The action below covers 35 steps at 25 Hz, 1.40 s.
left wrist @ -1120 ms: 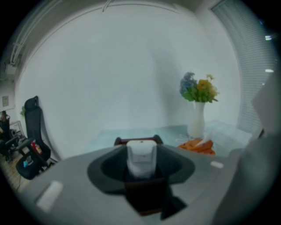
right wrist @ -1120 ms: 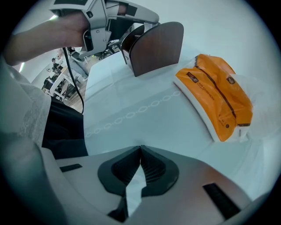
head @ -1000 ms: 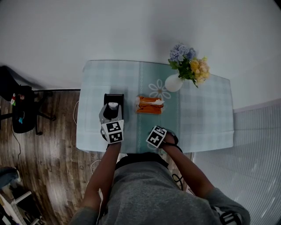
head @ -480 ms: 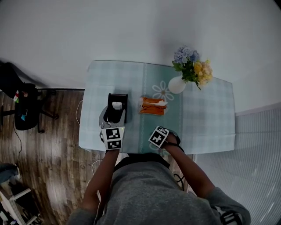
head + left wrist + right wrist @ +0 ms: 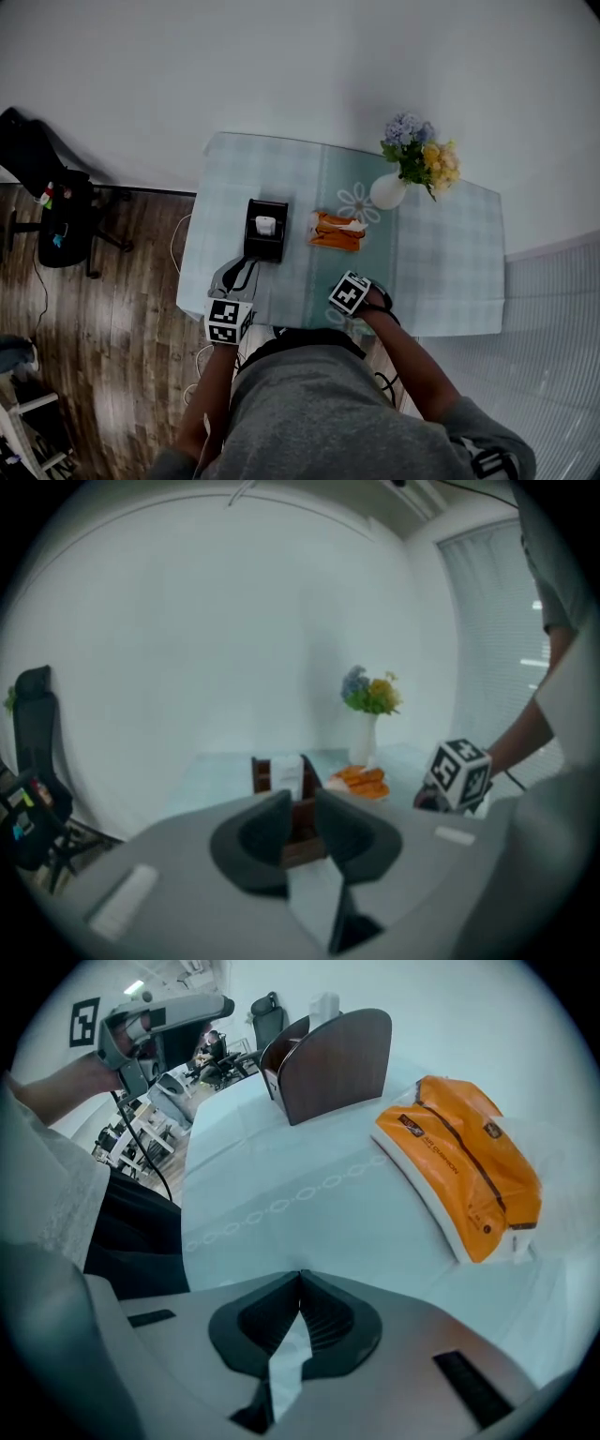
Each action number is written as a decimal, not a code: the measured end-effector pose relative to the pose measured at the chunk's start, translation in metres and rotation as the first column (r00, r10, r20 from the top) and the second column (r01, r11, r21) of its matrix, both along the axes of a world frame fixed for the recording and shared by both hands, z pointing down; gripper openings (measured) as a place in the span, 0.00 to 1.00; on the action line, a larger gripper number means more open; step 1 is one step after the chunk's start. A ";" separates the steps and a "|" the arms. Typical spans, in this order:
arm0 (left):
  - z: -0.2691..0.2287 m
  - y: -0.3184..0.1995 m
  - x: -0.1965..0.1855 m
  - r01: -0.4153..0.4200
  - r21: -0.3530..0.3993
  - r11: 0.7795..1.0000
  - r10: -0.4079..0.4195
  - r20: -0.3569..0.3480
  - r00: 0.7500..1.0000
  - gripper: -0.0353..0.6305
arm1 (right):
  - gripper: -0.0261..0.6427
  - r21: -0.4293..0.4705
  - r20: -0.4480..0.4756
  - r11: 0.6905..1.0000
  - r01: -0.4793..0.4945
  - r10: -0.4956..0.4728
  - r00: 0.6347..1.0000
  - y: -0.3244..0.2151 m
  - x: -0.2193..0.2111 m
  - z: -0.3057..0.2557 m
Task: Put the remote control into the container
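The remote control stands upright inside the container, its pale top poking above the dark walls. The container sits on the left half of the worktop, which wears a pale checked cloth. Just beside it, to the right, lies an orange packet (flat, with a white edge). Farther back on the right stands a white vase of blue and yellow flowers.

The left gripper is held at the worktop's near left edge, aimed at the container but apart from it. Its fingers have just been closing and stand a narrow gap apart with nothing between them. The right gripper points steeply down at the cloth near the front edge, fingers pressed together and empty.

A black office chair stands on the wooden floor to the left.
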<state>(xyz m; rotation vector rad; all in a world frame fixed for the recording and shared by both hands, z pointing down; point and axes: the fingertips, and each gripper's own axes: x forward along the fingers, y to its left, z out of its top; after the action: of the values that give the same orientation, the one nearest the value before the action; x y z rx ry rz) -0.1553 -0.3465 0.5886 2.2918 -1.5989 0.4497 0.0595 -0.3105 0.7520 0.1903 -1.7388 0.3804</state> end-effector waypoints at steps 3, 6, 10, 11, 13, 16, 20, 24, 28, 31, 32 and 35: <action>-0.003 0.009 -0.004 0.003 0.017 1.000 -0.002 -0.058 0.998 0.05 | 0.07 0.032 -0.004 0.999 0.002 -0.002 1.000 -0.001 0.000 0.000; -0.005 0.021 -0.004 -0.024 0.032 0.999 0.029 -0.152 0.988 0.05 | 0.07 0.066 0.017 0.998 -0.021 0.020 1.000 0.000 0.000 -0.001; -0.010 0.035 -0.003 -0.061 0.054 0.997 0.073 -0.265 0.961 0.05 | 0.07 0.095 0.030 0.994 -0.047 0.044 0.999 0.000 0.001 -0.002; -0.011 0.039 -0.004 -0.067 0.057 0.996 0.081 -0.283 0.956 0.05 | 0.07 0.098 0.033 0.994 -0.050 0.047 0.998 0.000 0.001 -0.002; -0.012 0.046 -0.004 -0.079 0.062 0.995 0.094 -0.310 0.946 0.05 | 0.07 0.099 0.046 0.993 -0.059 0.055 0.997 0.000 0.001 -0.003; -0.011 0.055 -0.006 -0.094 0.060 0.994 0.109 -0.332 0.937 0.05 | 0.07 0.104 0.067 0.990 -0.094 0.087 0.994 -0.002 0.002 -0.005; -0.011 0.064 -0.013 -0.095 0.044 0.994 0.105 -0.396 0.912 0.05 | 0.06 0.131 0.113 0.983 -0.127 0.113 0.987 -0.006 -0.005 -0.023; -0.016 0.070 -0.019 -0.095 0.054 0.994 0.109 -0.433 0.895 0.05 | 0.07 0.116 0.301 0.981 -0.157 0.116 0.947 -0.007 -0.038 -0.062; -0.022 0.075 -0.018 -0.113 0.069 0.991 0.132 -0.446 0.885 0.05 | 0.07 0.056 0.560 0.989 -0.137 0.083 0.824 0.007 -0.086 -0.114; -0.024 0.080 -0.013 -0.140 0.077 0.987 0.159 -0.456 0.876 0.05 | 0.07 -0.002 0.692 0.997 -0.081 0.060 0.719 0.021 -0.116 -0.144; -0.024 0.082 -0.010 -0.150 0.077 0.986 0.169 -0.459 0.872 0.05 | 0.07 -0.022 0.721 0.998 -0.052 0.052 0.691 0.028 -0.124 -0.151; -0.024 0.086 -0.005 -0.182 0.078 0.980 0.197 -0.495 0.846 0.05 | 0.06 -0.066 0.777 0.996 0.066 0.010 0.629 0.048 -0.146 -0.167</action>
<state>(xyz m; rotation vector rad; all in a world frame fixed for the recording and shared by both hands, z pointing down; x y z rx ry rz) -0.1605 -0.2607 0.5646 2.3390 -1.1319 -0.1319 -0.0861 -0.2626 0.5847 -0.0979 -2.5844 0.5702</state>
